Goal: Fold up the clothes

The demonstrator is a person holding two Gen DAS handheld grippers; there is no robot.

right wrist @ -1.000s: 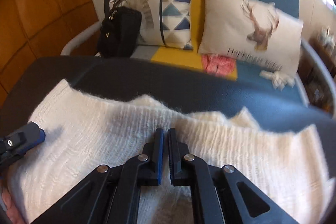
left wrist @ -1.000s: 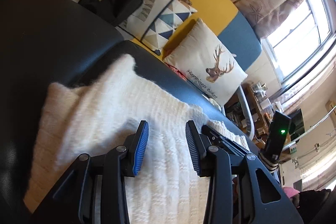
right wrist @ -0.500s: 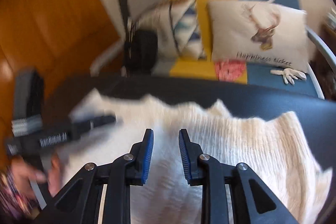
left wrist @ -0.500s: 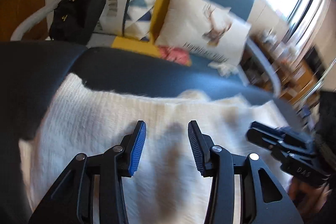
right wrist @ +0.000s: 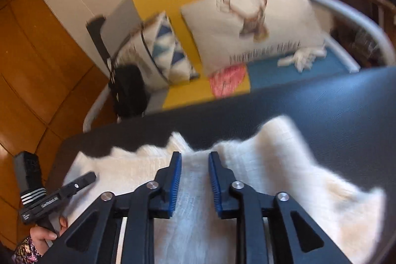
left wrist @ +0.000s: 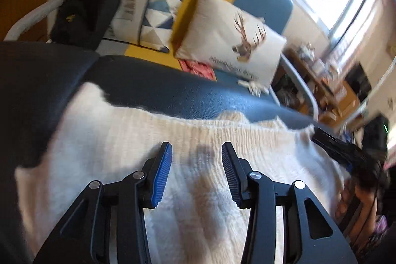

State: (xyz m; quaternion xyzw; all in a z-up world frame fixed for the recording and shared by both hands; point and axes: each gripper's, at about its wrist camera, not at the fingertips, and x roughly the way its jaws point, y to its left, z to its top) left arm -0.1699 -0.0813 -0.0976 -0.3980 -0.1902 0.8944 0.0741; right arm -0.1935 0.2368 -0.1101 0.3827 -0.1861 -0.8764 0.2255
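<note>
Hovering over the white knit sweater [left wrist: 104, 140] spread on the dark table [left wrist: 173, 93], the left gripper [left wrist: 196, 152] and right gripper [right wrist: 194, 160] both gape, holding nothing.

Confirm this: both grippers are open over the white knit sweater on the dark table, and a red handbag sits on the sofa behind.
One thing is off: the handbag is black, not red, as the left wrist view shows. Both the left gripper and right gripper are open over the white knit sweater.
</note>
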